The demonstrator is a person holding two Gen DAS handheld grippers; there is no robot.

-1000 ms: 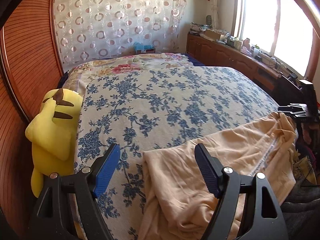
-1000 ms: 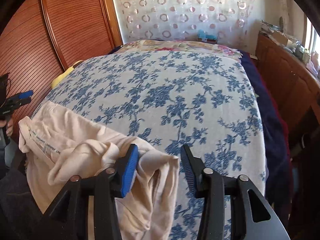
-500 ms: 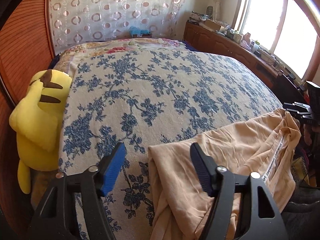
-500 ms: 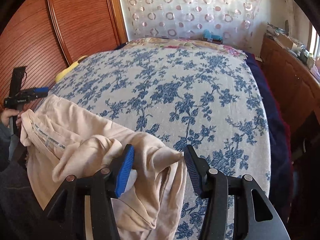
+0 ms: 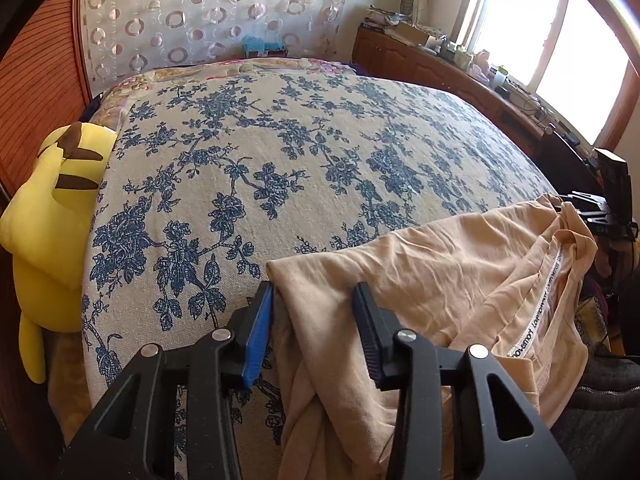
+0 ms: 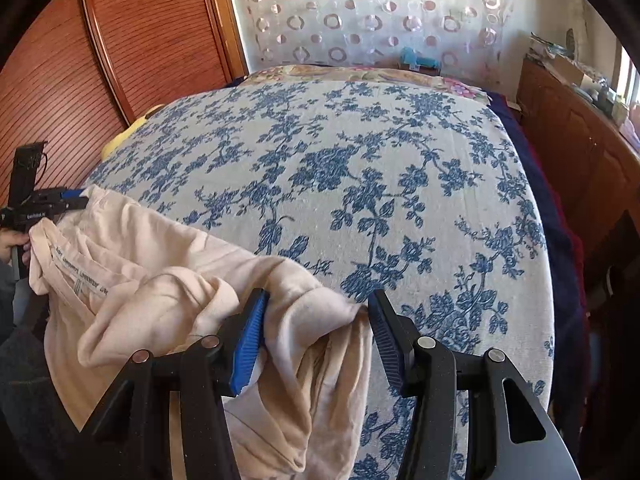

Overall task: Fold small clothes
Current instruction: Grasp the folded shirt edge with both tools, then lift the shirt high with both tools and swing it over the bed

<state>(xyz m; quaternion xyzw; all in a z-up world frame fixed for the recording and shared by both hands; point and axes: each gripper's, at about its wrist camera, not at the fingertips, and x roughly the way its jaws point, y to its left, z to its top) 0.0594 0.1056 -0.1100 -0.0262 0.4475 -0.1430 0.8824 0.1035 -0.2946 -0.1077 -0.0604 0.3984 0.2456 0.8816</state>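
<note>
A peach garment point(image 5: 460, 272) with a printed white label strip lies crumpled along the near edge of the bed. My left gripper point(image 5: 312, 292) straddles its left corner. Its jaws are closing: the blue pad touches the cloth's edge, while the other pad rests over the fabric without pinching it. In the right wrist view the same garment point(image 6: 152, 264) is bunched at its right end. That bunch sits between the jaws of my right gripper point(image 6: 318, 300), which stand apart without squeezing. Each gripper shows small in the other's view, the left gripper point(image 6: 44, 204) at the cloth's far end and the right gripper point(image 5: 592, 216) likewise.
The bed carries a blue-flowered bedspread point(image 5: 280, 140). A yellow plush toy point(image 5: 48, 220) lies wedged between the bed's left side and a wooden wardrobe point(image 6: 120, 40). A cluttered wooden sideboard point(image 5: 460, 68) runs under the window on the right. A person's hand point(image 6: 12, 240) holds the left gripper.
My left gripper has sunk toward the bed and its jaws have narrowed around the garment's left corner. The right gripper has stayed in place over the bunched end.
</note>
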